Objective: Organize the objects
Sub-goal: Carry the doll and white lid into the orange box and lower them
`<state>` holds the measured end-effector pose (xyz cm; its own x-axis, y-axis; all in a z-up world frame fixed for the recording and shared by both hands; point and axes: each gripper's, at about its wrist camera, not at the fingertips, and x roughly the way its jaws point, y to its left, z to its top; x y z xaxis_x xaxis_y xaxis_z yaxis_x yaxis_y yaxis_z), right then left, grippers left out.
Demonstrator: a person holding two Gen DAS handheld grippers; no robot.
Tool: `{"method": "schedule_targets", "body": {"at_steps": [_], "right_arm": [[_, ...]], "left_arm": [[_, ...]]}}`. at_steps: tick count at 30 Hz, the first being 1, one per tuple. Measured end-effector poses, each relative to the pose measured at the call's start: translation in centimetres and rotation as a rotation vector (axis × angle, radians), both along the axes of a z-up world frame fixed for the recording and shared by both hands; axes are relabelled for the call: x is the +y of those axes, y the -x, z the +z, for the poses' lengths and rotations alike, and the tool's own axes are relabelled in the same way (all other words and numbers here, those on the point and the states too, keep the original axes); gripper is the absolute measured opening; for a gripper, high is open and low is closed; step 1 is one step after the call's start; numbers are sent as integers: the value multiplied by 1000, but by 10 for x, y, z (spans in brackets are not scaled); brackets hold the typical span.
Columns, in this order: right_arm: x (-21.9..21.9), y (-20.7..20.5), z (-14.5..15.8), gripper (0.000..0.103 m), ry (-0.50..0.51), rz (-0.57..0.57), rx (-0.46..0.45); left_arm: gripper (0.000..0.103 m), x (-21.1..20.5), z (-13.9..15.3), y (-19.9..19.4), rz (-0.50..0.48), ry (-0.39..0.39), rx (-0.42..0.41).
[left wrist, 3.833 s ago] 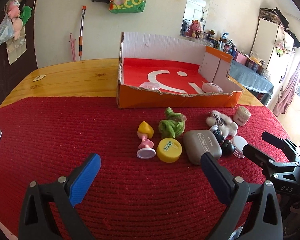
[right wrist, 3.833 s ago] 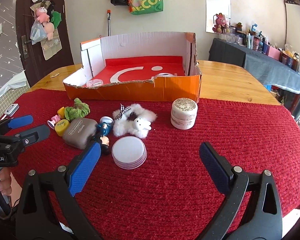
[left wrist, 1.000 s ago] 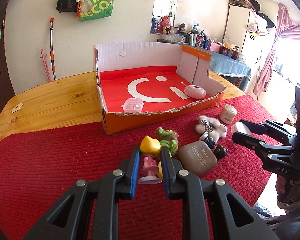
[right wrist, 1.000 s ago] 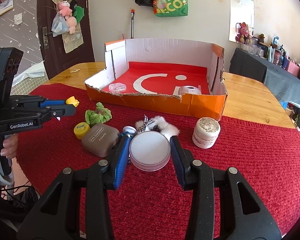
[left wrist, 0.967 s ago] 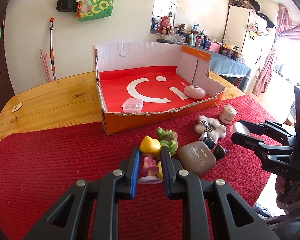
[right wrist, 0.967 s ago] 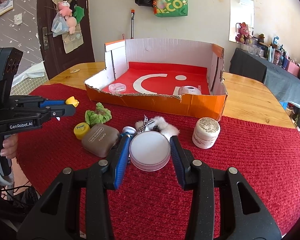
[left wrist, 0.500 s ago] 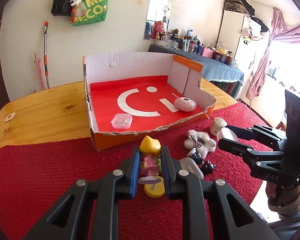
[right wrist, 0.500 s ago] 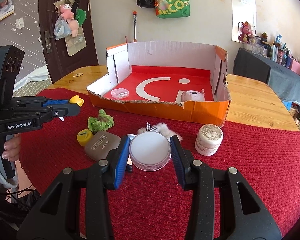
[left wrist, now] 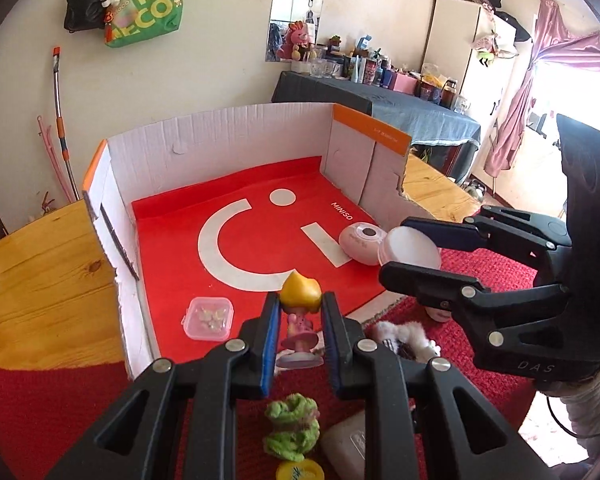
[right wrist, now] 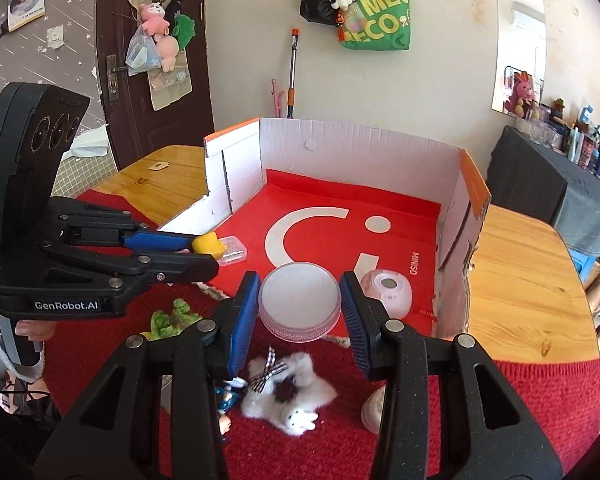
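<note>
Both grippers have lifted toward the box (left wrist: 228, 136). Left view: left gripper (left wrist: 299, 334) clamps the pink figurine (left wrist: 298, 326), its base partly hidden. Right view: right gripper (right wrist: 299, 312) pinches the round white container (right wrist: 299, 300) above the box's front edge.

"MINISO" on box floor (left wrist: 236, 248), "GenRobot.AI" on left tool (right wrist: 204, 255), "MEG ECO" on green bag (right wrist: 380, 16)

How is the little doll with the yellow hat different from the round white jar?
The doll is tall, thin and pink with a yellow hat; the jar is flat, round and white. The left gripper pinches the doll with its fingers close together; the right gripper holds the jar with its fingers wider apart. Both are held up near the box.
</note>
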<state>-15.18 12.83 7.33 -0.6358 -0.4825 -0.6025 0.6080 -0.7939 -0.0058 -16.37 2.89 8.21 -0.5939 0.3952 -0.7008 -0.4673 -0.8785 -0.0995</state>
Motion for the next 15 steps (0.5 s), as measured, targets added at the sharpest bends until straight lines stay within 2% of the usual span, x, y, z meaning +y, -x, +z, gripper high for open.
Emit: {"method": "schedule_targets", "body": {"at_steps": [5,10,15], "right_arm": [[-8,31,-11,39,-39,56,-78],[-11,54,-27,39,-79,110,-178],[-17,65,-37,39,-124,160,-236]], "left_arm": [[21,9,-13,27,3,46,-55],[21,12,-23,42,-10,49,-111],[21,18,-27,49,-18,89,-121]]}}
